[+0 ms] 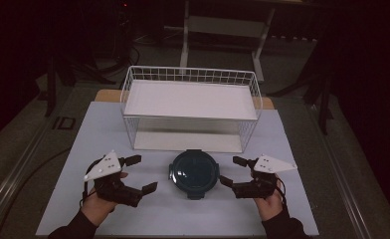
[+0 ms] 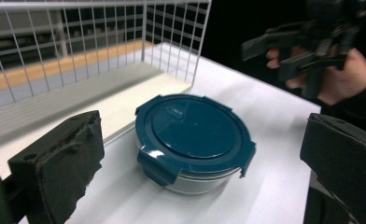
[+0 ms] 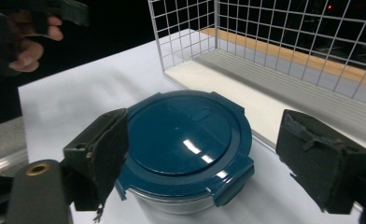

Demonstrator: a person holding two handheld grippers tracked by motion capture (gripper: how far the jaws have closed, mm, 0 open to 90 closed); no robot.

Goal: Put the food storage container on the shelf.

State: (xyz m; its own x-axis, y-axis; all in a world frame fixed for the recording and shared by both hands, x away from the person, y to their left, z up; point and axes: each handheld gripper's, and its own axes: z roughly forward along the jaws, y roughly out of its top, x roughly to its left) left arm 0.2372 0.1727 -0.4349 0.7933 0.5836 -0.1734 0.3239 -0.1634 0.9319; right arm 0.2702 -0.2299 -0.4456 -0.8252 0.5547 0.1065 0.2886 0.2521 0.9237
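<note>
So we've got the round teal-lidded container (image 1: 193, 173) sitting on the white table (image 1: 108, 129) in front of the wire basket (image 1: 190, 107), dead centre between our left gripper (image 1: 144, 174) and right gripper (image 1: 234, 171). Both wide open, holding nothing, about equally near.

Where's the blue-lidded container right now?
In the high view the container sits on the white table, centred just in front of the wire basket, between the left gripper and right gripper.
</note>
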